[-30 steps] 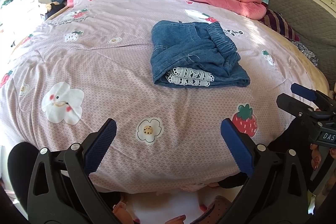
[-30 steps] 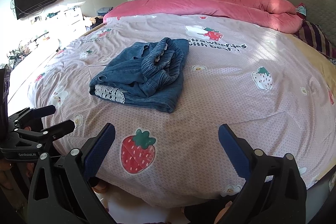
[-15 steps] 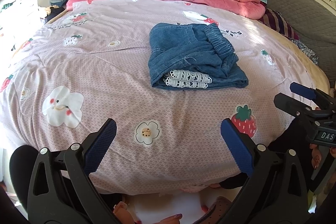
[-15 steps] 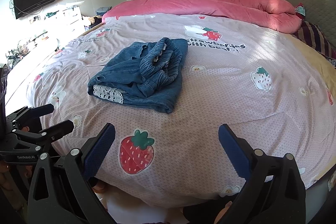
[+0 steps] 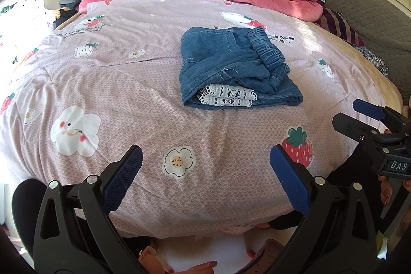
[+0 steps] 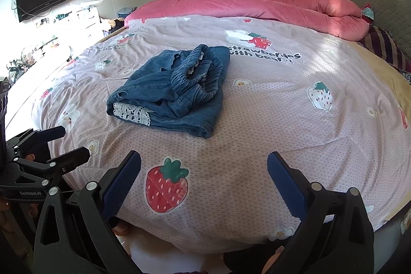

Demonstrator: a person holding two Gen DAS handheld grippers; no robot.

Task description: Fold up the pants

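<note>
I see the folded denim pants (image 5: 236,68) lying on the pink printed bedspread (image 5: 102,84), up-bed from the red strawberry print (image 5: 297,149); their white lace hem (image 5: 226,96) is mostly tucked inside the fold, and how many layers lie under it I cannot tell. My left gripper (image 5: 205,171) hangs with fingers spread wide and empty, short of the strawberry print at the bed's near edge. My right gripper (image 6: 204,177) is likewise spread and empty, its fingers either side of that print, well apart from the pants.

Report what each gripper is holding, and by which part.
Nothing. The left gripper and right gripper are both open and empty; the folded denim pants lie untouched on the bed.
</note>
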